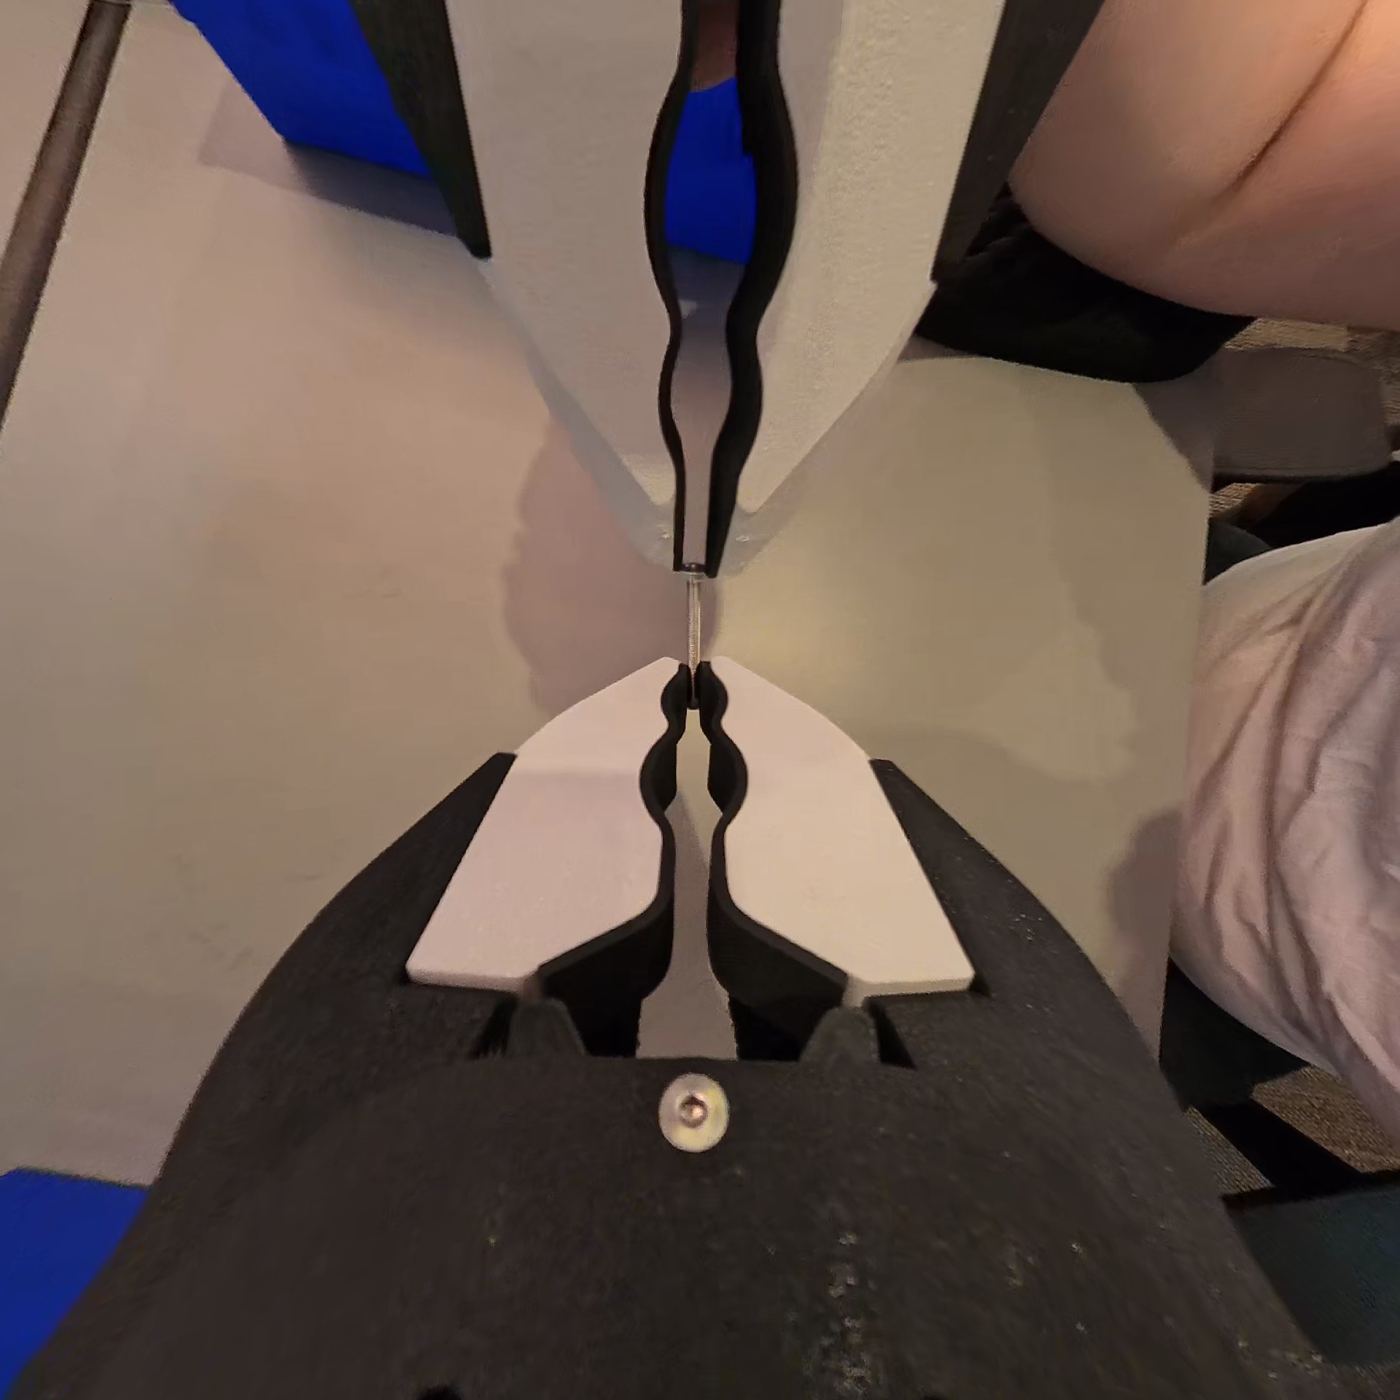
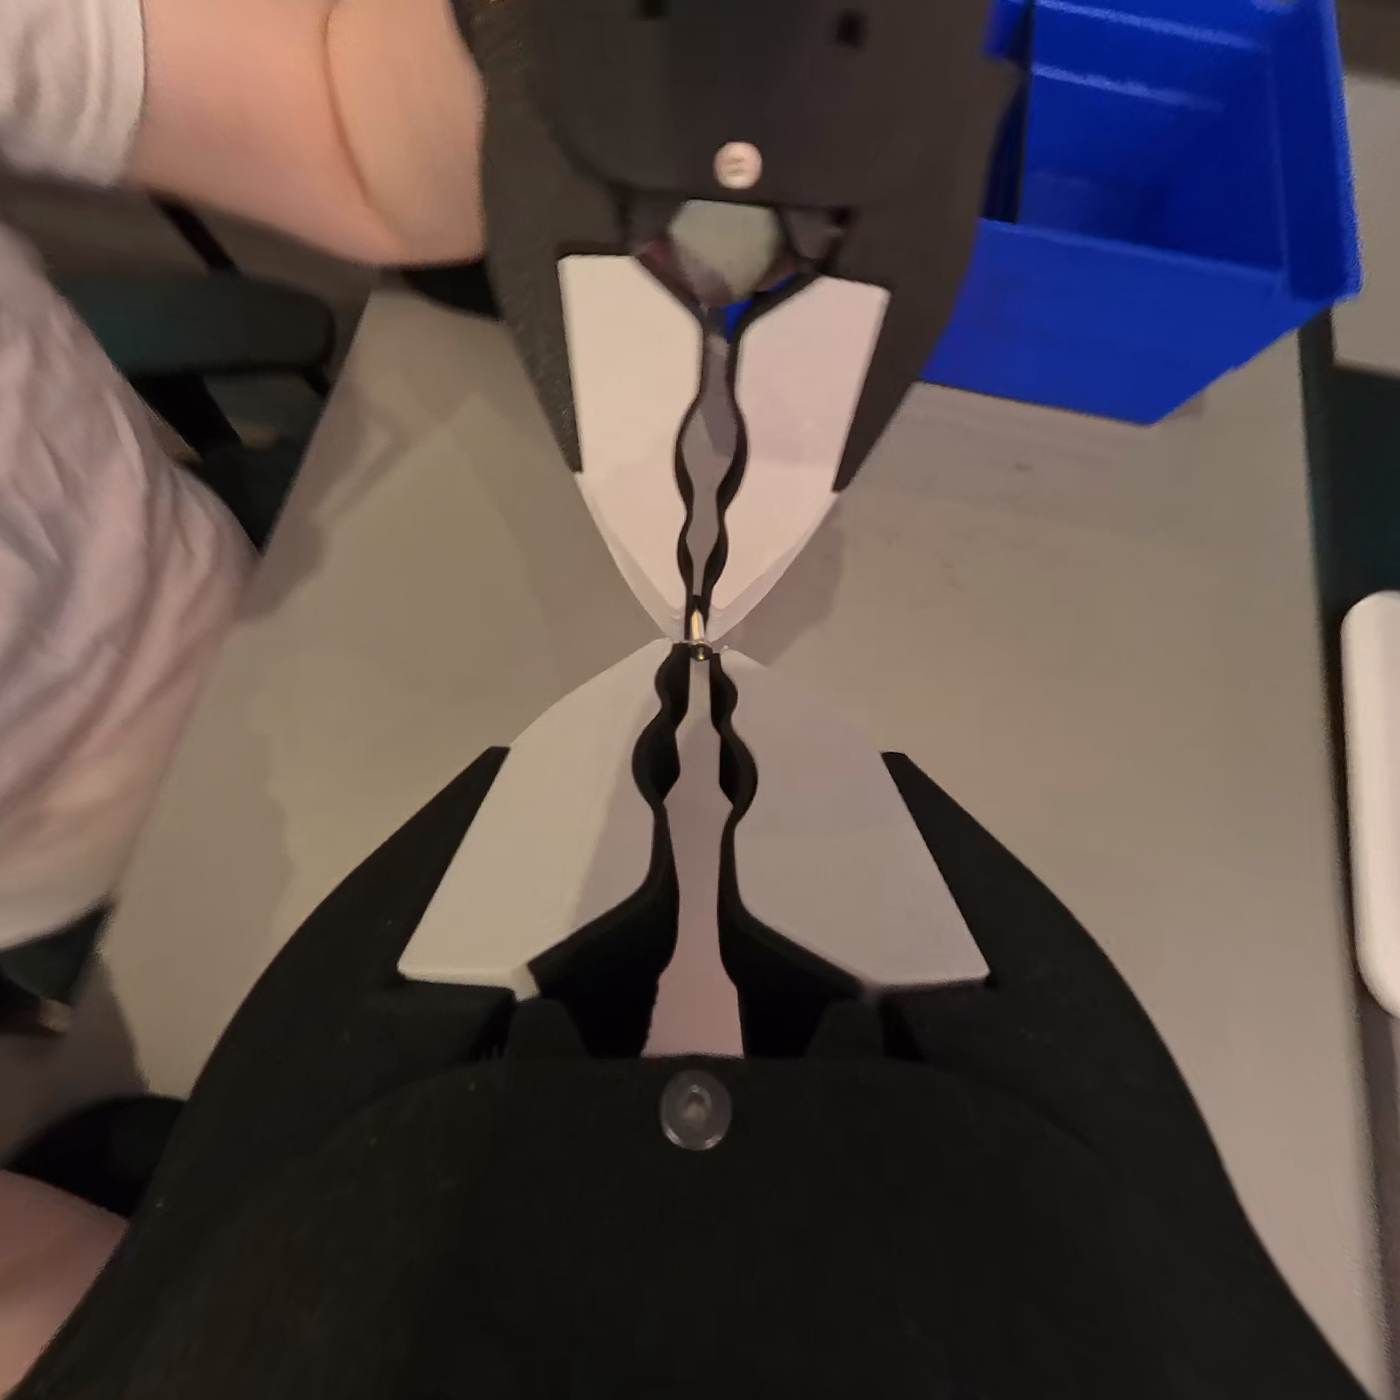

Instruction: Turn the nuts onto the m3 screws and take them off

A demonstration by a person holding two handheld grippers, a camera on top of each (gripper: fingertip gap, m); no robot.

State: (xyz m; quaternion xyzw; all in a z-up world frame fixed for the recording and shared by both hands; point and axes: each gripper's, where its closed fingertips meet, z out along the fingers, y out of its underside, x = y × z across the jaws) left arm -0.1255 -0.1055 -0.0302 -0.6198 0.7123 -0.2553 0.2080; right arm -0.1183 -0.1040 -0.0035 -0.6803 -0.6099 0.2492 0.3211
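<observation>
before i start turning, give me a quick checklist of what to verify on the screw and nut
1. Left gripper jaws closed on the near end of the screw: ok
2. Right gripper jaws closed on the nut at the far end: ok
3. Screw roughly in line between both grippers: ok
4. Nut's thread caught on the screw: cannot tell, too small
5. Blue bin off to the side, clear of both grippers: ok

Blue bin [image 2: 1136, 250] crowds the far right (perhaps); table [image 2: 1023, 682] elsewhere bare.
</observation>
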